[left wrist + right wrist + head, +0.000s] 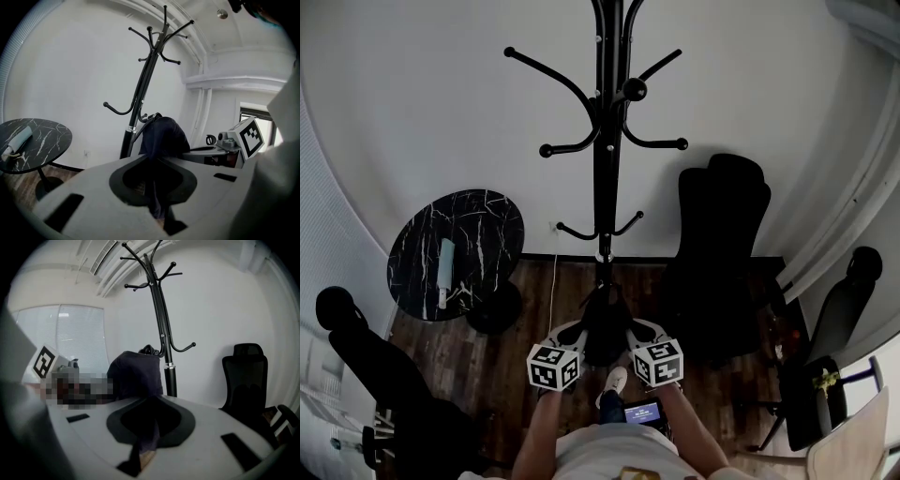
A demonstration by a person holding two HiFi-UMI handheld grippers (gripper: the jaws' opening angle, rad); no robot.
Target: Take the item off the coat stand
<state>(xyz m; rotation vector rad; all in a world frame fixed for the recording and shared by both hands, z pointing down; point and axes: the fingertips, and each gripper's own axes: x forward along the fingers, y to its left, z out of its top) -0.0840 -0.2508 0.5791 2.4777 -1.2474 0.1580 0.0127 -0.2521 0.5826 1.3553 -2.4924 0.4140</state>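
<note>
White-walled room, black coat stand [606, 141] beyond; left hand-held gripper [572, 330] and right hand-held gripper [639, 328] each pinching one dark garment [161, 136].

This looks like an office. Black high-backed swivel chairs stand along the walls: one [722, 225] beside the black coat stand [605, 141], another [356, 352] at the left and a third [848, 300] at the right. A round, black marble-topped desk [483, 225] sits on the dark wood floor [487, 361] against plain white walls [412, 94]. Slatted blinds [79, 333] cover a wide window.
</note>
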